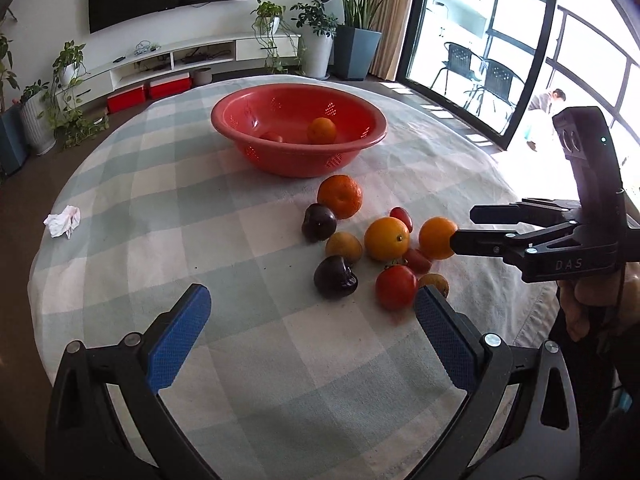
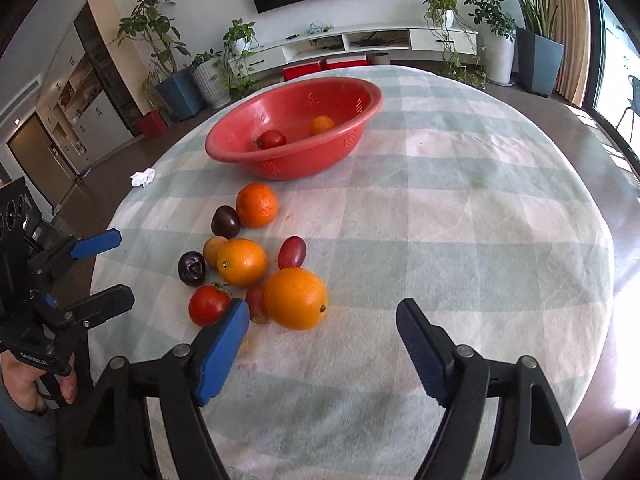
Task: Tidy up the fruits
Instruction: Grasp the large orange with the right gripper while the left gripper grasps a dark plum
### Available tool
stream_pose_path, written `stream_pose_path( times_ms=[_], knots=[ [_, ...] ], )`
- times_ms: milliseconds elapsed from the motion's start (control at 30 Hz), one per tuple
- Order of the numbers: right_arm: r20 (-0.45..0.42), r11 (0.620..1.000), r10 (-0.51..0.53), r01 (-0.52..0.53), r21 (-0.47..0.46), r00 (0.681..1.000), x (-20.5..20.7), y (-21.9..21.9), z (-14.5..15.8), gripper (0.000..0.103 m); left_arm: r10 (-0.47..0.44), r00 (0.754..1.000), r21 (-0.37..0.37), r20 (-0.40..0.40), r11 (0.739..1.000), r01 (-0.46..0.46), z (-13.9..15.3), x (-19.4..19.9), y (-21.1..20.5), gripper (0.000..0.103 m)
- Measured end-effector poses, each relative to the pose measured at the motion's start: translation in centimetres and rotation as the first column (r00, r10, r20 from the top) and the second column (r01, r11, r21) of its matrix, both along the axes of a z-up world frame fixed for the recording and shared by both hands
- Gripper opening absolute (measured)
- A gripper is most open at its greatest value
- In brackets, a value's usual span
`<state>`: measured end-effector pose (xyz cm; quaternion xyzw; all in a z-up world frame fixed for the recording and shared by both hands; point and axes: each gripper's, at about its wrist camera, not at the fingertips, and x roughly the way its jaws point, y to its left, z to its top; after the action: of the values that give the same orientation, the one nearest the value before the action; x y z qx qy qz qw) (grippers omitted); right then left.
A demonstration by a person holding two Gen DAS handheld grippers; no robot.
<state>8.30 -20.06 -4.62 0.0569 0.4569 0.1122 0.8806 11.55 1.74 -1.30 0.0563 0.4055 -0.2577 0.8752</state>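
Fruits mostly remain: two lie in the basin point(image 2: 372, 98) beyond the empty, wide-open right gripper point(image 2: 320, 328), a cluster including an orange point(image 2: 295, 298) waits on the bench point(image 2: 460, 208) just ahead of it, and the left gripper point(image 1: 312, 312) also gapes empty.

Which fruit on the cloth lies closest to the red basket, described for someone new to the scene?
Start at the red basket on the checked tablecloth. Just in front of it begins a cluster of loose fruit. The nearest piece is a dimpled orange mandarin, touching a smaller dark plum.

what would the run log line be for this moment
stage: reaching for loose fruit | left gripper: open, empty | right gripper: open, empty, near large orange | red bowl: tomato, small orange
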Motion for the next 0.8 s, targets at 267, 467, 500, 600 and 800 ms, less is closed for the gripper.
stream_pose_path(
  times_ms=[267, 467, 500, 600, 800],
  knots=[
    [-0.048, 0.999, 0.030, -0.028, 0.036, 0.998, 1.3, 0.6, -1.4, 0.058, -0.025, 1.000, -0.008, -0.002, 1.000, 0.025, -0.5, 0.0, -0.3, 0.103],
    [-0.053, 0.996, 0.040, -0.035, 0.080, 0.998, 1.5, 0.2, -1.7, 0.046, -0.050, 0.999, -0.008, -0.018, 0.999, 0.050, -0.9, 0.1, -0.9, 0.099],
    [-0.053, 0.995, 0.044, -0.039, 0.092, 0.998, 1.5, 0.2, -1.7, 0.042, -0.055, 0.998, -0.015, -0.026, 0.998, 0.055, -0.9, 0.1, -0.9, 0.096],
    [-0.049, 0.994, 0.044, -0.039, 0.106, 0.998, 1.4, 0.0, -1.7, 0.042, -0.084, 0.994, -0.053, -0.063, 0.995, 0.081, -0.9, 0.8, -0.9, 0.086],
    [-0.004, 0.979, 0.011, -0.010, 0.205, 1.000, 0.9, -1.9, -1.5, 0.042, -0.246, 0.967, 0.108, -0.068, 0.962, 0.252, -0.3, 2.5, -2.4, 0.074]
  ],
)
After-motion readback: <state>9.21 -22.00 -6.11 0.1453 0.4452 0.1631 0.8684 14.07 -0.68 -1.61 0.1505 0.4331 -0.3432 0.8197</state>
